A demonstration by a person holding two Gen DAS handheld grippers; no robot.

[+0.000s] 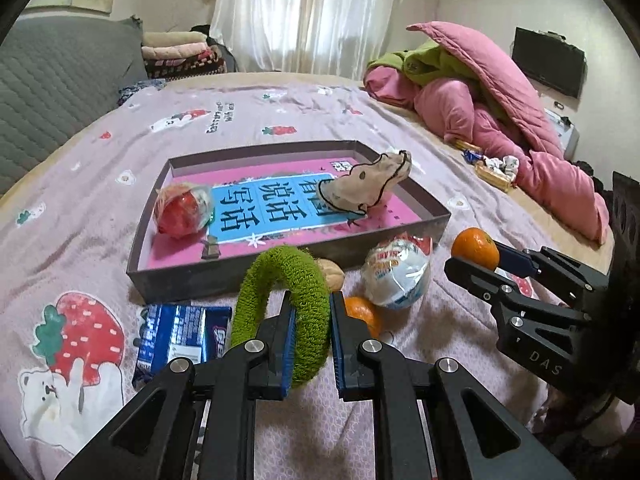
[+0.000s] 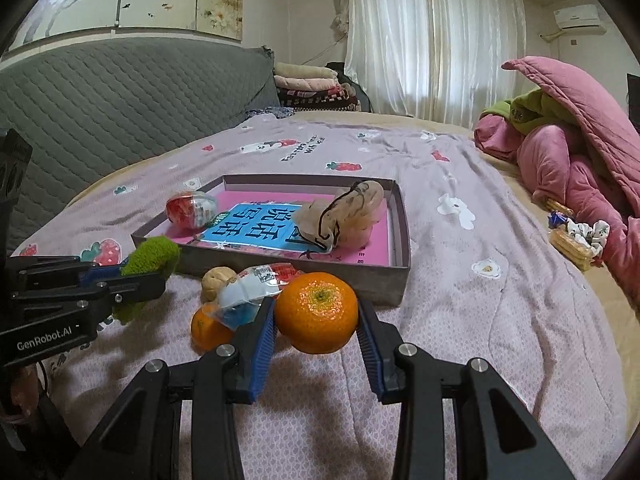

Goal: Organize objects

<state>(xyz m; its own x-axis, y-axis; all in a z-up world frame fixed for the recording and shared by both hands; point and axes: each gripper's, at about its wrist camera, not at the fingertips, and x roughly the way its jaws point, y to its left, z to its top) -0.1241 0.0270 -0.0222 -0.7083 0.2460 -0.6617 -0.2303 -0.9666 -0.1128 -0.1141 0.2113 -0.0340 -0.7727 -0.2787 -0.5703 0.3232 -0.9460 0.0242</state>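
My left gripper point(image 1: 310, 304) is shut on a green fuzzy ring point(image 1: 280, 280), held above the bed in front of the grey box point(image 1: 240, 276). My right gripper point(image 2: 316, 312) is shut on an orange tangerine point(image 2: 316, 306), lifted near the box's front right corner; it also shows in the left wrist view point(image 1: 475, 249). The box holds a red-and-clear wrapped ball point(image 1: 184, 210) and a beige pouch point(image 1: 368, 182) on a pink and blue book. A second tangerine point(image 1: 362, 314), a walnut point(image 1: 332, 274) and a blue-white wrapped ball point(image 1: 396, 276) lie in front of the box.
A blue snack packet point(image 1: 180, 340) lies on the bedsheet left of my left gripper. A pink quilt point(image 1: 500, 120) is piled at the right, with wrapped snacks point(image 1: 492, 168) beside it. A grey headboard point(image 2: 100, 120) stands at the left.
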